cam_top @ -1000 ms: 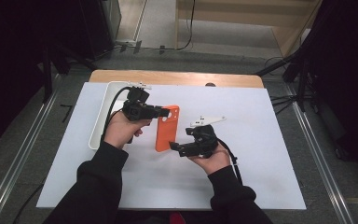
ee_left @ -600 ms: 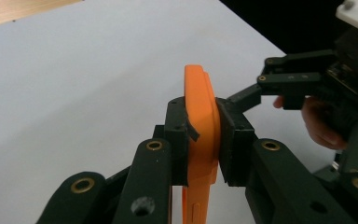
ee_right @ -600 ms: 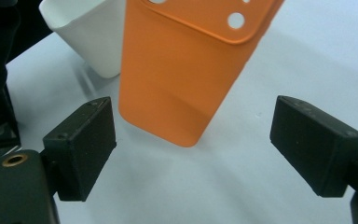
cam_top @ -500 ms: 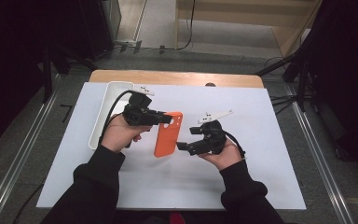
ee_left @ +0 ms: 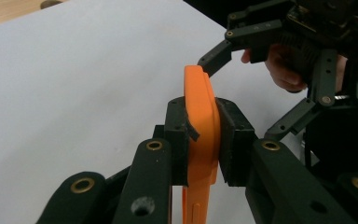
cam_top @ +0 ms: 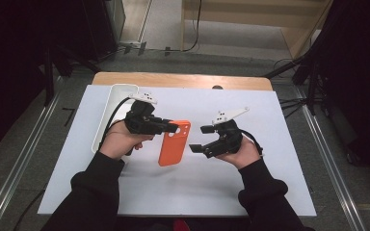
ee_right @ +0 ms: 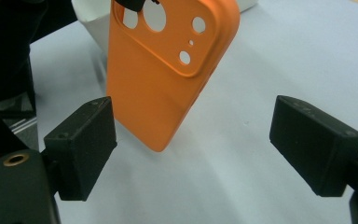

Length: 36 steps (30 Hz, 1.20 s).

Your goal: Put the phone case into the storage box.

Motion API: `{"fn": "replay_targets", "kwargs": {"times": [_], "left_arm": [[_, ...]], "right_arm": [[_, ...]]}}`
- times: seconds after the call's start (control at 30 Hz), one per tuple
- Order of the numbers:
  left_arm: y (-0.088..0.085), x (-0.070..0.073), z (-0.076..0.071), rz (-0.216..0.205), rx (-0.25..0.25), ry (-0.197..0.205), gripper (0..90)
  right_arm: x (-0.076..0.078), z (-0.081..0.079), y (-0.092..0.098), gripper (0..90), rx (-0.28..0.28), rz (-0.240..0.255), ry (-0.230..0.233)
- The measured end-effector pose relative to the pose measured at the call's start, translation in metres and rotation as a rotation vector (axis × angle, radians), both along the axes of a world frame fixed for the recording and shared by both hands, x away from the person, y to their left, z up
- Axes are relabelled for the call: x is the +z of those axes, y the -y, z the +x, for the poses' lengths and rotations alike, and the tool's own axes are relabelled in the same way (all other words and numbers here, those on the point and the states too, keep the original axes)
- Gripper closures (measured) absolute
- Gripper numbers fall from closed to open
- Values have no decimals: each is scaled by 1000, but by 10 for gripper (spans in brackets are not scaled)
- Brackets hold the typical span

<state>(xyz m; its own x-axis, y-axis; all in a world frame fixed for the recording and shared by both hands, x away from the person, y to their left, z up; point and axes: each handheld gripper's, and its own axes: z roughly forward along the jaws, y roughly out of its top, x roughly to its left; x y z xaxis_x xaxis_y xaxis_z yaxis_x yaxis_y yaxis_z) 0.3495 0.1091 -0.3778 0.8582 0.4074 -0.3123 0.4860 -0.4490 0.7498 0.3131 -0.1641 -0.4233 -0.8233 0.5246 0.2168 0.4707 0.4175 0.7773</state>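
Observation:
An orange phone case (cam_top: 173, 144) hangs over the white tabletop, held by its top end with the camera cutouts. My left gripper (cam_top: 174, 128) is shut on that end, and in the left gripper view both pads (ee_left: 230, 135) press the case (ee_left: 200, 116) edge-on. My right gripper (cam_top: 198, 139) stands open just right of the case, jaws pointing at it without touching. In the right gripper view the case (ee_right: 163, 88) hangs tilted ahead of the gripper (ee_right: 198, 144), whose two pads (ee_right: 81, 149) are wide apart with nothing between them.
A white tray (cam_top: 112, 96) lies behind the left hand at the table's left. The white table surface (cam_top: 270, 183) ends in a wooden strip (cam_top: 183, 80) at the back. Metal rails run along the floor on both sides.
My right gripper has drawn back to the right and slightly up, away from the case's lower edge. The left gripper has kept its hold on the case and stayed nearly still.

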Motion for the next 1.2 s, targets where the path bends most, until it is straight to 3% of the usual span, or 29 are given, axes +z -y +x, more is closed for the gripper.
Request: {"fn": "replay_targets", "kwargs": {"times": [0.13,0.3,0.5,0.9,1.2], "left_arm": [[0,0,-4,3,-33,4,761],[3,2,-9,-12,-71,-1,760],[6,1,-14,6,-108,-1,760],[16,0,-21,31,-187,4,760],[21,-3,-21,30,-245,-17,760]], "right_arm": [[4,-1,2,134,25,7,-9],[12,-4,3,185,78,-6,29],[17,-6,7,185,107,2,3],[21,-7,16,187,173,13,1],[19,-7,19,187,219,17,-20]]}}
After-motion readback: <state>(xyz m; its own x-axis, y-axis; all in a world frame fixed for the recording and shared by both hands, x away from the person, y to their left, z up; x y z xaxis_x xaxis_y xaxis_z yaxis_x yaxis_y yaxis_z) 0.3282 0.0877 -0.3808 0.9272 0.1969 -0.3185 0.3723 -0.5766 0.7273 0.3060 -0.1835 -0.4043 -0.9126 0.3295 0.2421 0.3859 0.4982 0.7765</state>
